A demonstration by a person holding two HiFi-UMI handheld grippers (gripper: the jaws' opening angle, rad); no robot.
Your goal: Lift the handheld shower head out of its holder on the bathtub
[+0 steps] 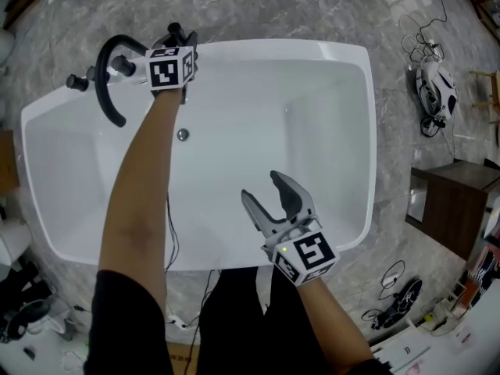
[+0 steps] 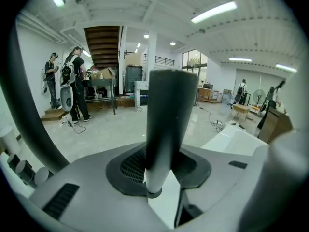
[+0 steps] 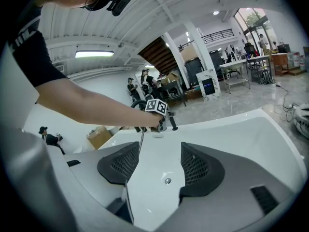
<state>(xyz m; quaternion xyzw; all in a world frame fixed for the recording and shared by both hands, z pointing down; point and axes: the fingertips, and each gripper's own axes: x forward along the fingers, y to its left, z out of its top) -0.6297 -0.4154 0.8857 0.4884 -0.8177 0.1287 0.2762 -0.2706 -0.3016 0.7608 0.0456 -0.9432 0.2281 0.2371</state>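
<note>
Head view: 1 bathtub [image 1: 344,53], left gripper [image 1: 180,37] tight on 1 shower head [image 2: 166,124], right gripper [image 1: 259,186] fingers [image 1: 291,198] apart

Three views, one bathtub [image 1: 328,108]
Head view looks steeply down over it; left gripper view sits close at its far rim; right gripper view faces across from the near edge.
</note>
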